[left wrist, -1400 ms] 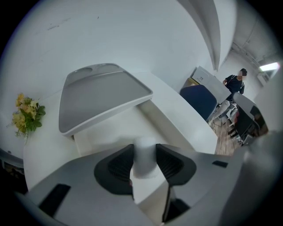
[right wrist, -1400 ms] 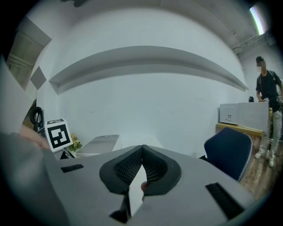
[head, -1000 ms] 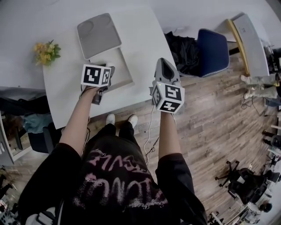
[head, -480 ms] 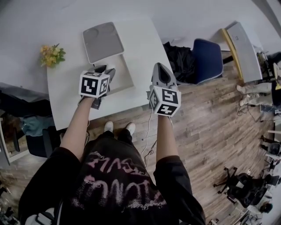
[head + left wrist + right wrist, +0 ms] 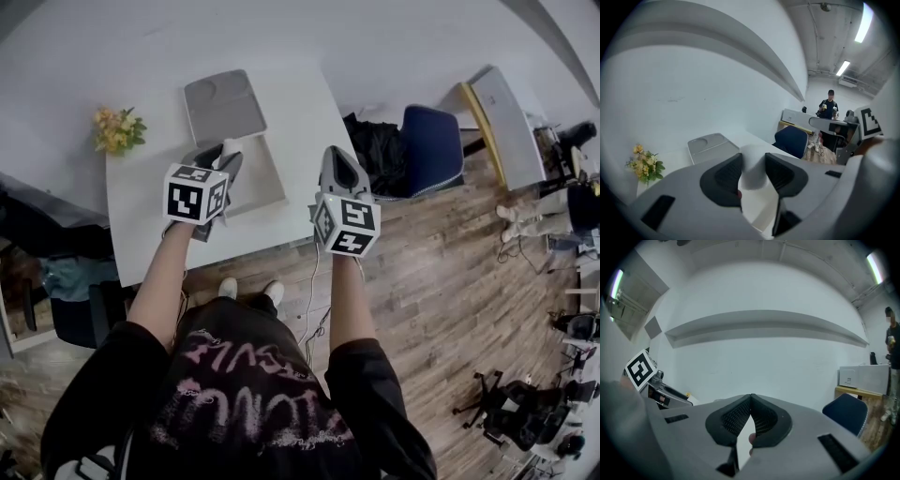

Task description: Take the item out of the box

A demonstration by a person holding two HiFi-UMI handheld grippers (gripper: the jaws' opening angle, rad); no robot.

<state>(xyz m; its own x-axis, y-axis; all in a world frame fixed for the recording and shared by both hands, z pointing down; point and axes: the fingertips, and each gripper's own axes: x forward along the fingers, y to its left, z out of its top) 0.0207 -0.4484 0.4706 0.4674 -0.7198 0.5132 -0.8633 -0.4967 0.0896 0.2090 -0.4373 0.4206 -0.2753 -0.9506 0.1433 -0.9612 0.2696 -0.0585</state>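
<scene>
Left gripper (image 5: 753,160) is clamping the item (image 5: 753,177): a white, smooth-looking thing sitting between the ribbed pads (image 5: 727,174), jaws standing fairly wide around it. In the head view I'm holding it over the left edge of the open box (image 5: 267,180) on the white table (image 5: 305,103), grey lid (image 5: 223,105) lying just beyond. It's reading as clear of the tray, so I'm judging extraction basically done.

Right gripper (image 5: 751,396) is idling with its pad tips pressed together and nothing between them, beside the box on the right.

Handling, my read only:
- It's looking light, with no sag showing at the jaws.
- I'm not able to tell stiff vs soft: the outline is blurred and no edges resolve.
- The plain surface is probably slippery, so I'm relying on the pad ribs.
- I'm gripping across its two opposite sides, roughly mid-body. That's looking like the right spot; I'm avoiding any more squeeze in case the shell is thin.

Flowers (image 5: 117,129) are sitting well clear at the table's far-left corner.
</scene>
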